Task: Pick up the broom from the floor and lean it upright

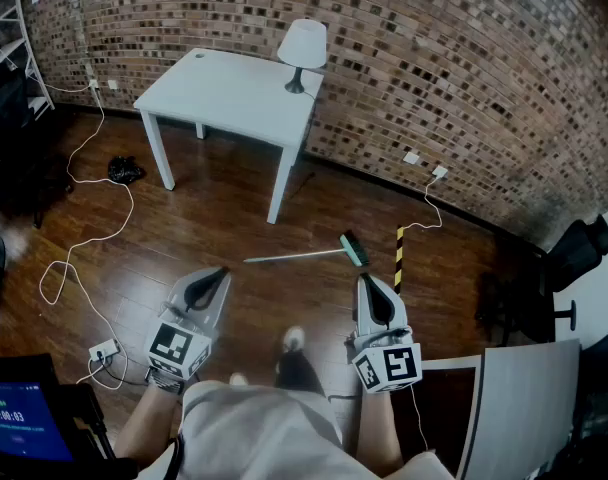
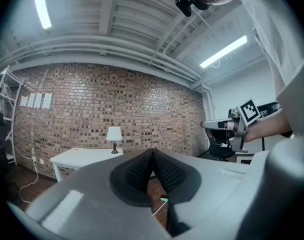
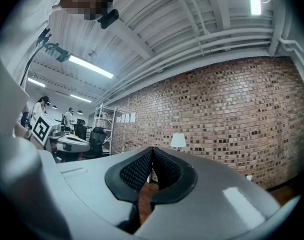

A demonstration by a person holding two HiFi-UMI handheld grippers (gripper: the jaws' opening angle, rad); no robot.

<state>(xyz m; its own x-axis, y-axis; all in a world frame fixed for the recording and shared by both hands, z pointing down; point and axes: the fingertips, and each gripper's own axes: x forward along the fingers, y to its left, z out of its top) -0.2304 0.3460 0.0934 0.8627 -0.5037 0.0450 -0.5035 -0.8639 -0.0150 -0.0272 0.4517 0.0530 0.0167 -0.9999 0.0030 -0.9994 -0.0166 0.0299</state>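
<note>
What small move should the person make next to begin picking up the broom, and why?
Probably open the right tool and lower it toward the broom. The broom lies flat on the floor, untouched, its green head just beyond that tool's tip in the head view. The tool is shut, empty and held level, so it cannot grasp yet.
</note>
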